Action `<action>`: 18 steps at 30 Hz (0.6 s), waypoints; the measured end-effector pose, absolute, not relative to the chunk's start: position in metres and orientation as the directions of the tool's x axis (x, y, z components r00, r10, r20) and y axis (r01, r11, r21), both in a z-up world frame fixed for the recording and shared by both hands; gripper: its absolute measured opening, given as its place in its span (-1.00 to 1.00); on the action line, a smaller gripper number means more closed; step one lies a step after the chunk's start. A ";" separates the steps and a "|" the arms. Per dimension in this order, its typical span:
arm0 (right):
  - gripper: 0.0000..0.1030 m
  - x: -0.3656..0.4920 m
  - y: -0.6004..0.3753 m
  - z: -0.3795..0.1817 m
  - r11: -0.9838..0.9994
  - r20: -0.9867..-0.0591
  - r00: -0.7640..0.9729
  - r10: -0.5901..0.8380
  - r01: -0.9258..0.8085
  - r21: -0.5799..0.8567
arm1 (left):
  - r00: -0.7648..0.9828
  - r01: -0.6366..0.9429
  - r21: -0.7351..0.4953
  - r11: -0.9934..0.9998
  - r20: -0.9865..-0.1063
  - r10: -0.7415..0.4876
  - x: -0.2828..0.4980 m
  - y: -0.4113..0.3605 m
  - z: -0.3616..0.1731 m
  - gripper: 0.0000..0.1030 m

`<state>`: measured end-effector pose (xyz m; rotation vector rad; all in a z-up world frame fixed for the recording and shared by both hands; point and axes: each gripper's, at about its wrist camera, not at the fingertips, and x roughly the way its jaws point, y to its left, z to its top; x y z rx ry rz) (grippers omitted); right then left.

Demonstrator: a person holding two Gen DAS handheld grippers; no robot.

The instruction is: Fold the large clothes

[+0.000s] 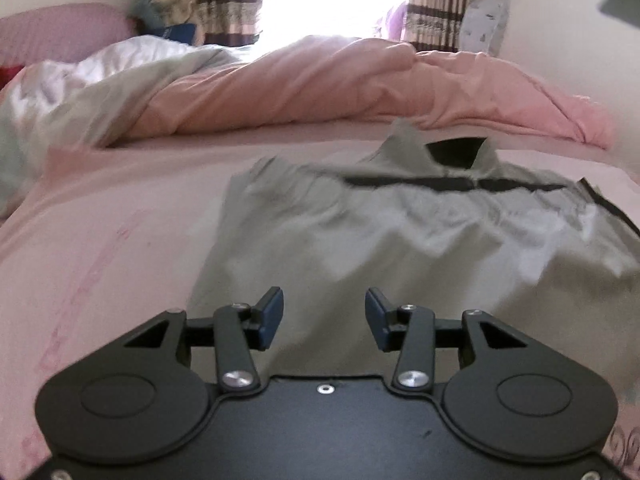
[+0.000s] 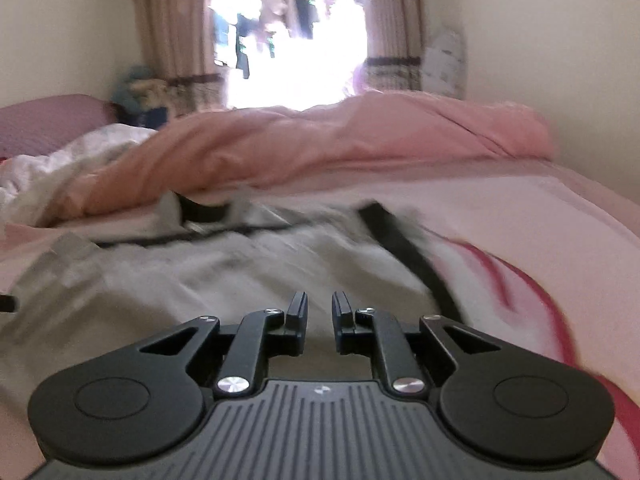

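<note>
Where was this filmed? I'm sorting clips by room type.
Most likely a home bedroom: a bed with a pale pink printed sheet, a rumpled salmon-pink quilt heaped along it, and brown patterned curtains beside a bright window. A grey garment with black trim lies spread on the bed.

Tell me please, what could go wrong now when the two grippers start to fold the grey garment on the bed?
1. The grey garment lies wrinkled, so a fold may trap creases.
2. The left gripper and right gripper are open and empty over layered cloth; a pinch might catch only the top layer.
3. The pink duvet is heaped just beyond the collar, leaving little room there.
</note>
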<state>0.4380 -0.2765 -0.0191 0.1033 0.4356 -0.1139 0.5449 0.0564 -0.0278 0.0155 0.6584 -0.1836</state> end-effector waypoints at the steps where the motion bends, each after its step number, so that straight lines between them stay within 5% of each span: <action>1: -0.71 0.449 -0.273 -0.021 0.990 -0.435 0.897 -0.081 0.123 0.070 | 0.775 0.180 -0.043 0.983 -0.609 -0.168 0.553 0.051 -0.028 -0.10; 6: -0.72 0.493 -0.275 -0.056 0.986 -0.528 0.843 -0.099 0.154 0.062 | 0.736 0.177 0.020 0.984 -0.667 -0.119 0.589 0.033 -0.053 -0.04; 18: -0.73 0.500 -0.305 -0.029 0.971 -0.466 0.868 -0.172 0.228 0.066 | 0.763 0.167 0.038 0.985 -0.637 -0.105 0.606 0.038 -0.038 0.01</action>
